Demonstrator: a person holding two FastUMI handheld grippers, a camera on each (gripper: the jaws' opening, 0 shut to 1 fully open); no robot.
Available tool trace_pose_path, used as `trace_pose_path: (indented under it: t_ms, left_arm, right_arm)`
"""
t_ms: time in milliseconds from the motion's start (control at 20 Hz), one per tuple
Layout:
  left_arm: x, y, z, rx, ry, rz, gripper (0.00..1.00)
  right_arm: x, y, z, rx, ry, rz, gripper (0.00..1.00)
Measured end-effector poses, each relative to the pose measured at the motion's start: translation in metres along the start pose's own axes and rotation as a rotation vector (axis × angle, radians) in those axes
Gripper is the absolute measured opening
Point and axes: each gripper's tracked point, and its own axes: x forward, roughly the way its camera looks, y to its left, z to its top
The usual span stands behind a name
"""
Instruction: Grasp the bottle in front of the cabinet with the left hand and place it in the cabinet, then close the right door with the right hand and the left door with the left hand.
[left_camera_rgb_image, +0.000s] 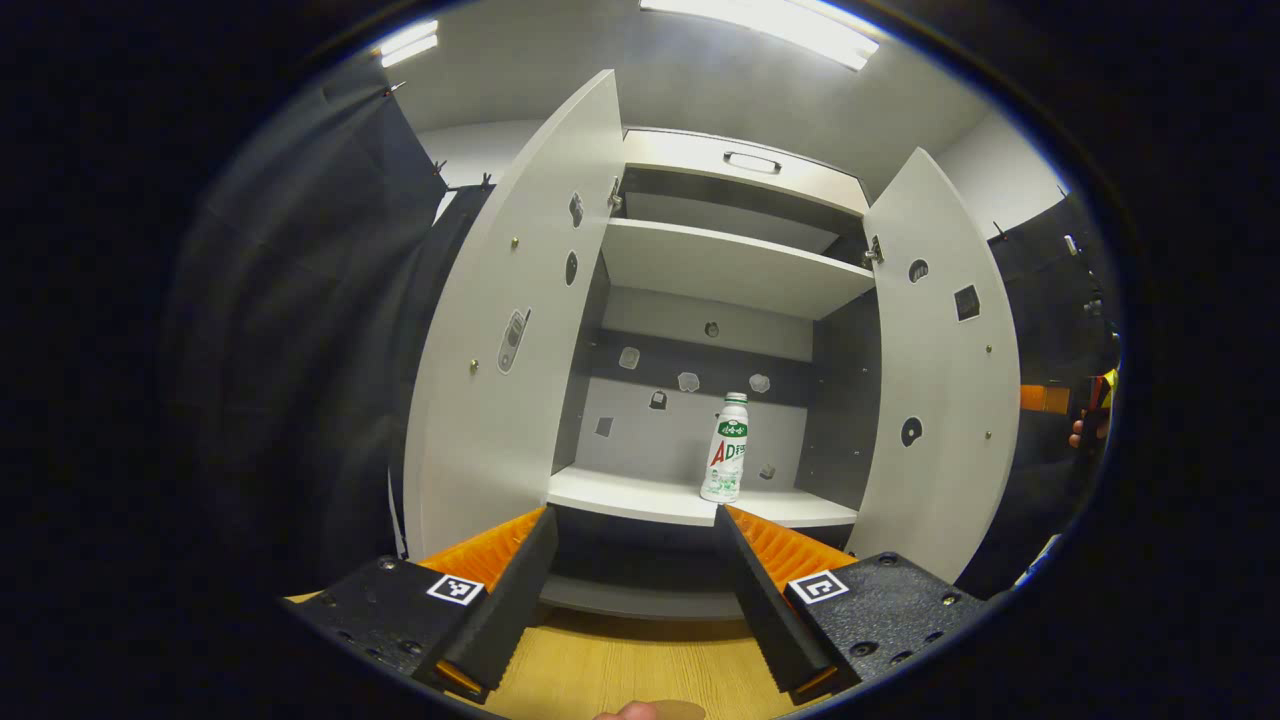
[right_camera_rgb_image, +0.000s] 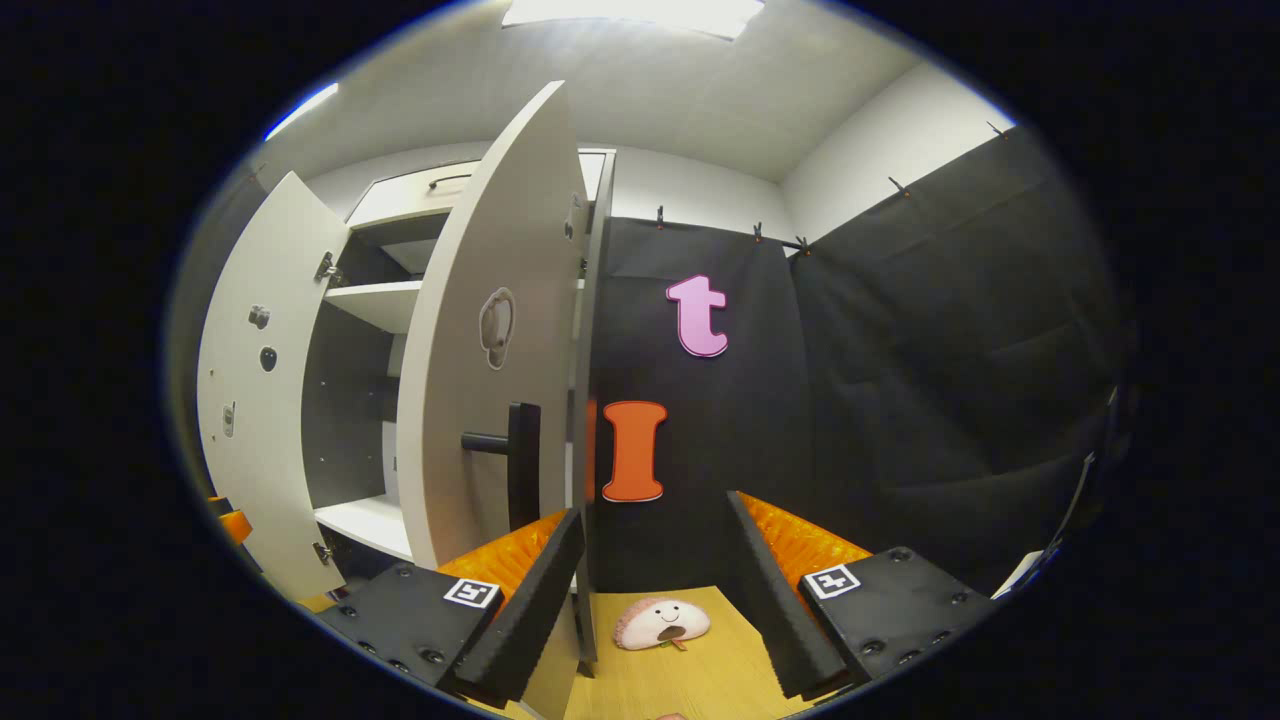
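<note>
bottle (left_camera_rgb_image: 725, 447) upright on cabinet shelf (left_camera_rgb_image: 640, 497), label reads "AD" | left claw (left_camera_rgb_image: 634, 535) spread | right claw (right_camera_rgb_image: 655, 535) spread

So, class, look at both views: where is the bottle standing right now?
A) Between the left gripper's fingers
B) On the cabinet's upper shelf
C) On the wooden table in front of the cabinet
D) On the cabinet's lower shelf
D: the bottle stands upright on the lower shelf inside the cabinet, beyond the open left gripper.
</note>
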Motion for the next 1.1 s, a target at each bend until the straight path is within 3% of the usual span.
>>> trace_pose_path:
  t_ms: [600, 1100]
  left_arm:
    - [-0.018, 0.03, 0.011, 0.033, -0.012, 0.042, 0.96]
    - [-0.037, 0.055, 0.016, 0.022, -0.031, 0.118, 0.96]
  right_arm:
    - [0.011, 0.085, -0.002, 0.029, -0.029, 0.136, 0.95]
    - [0.021, 0.164, -0.006, -0.011, -0.005, 0.3, 0.95]
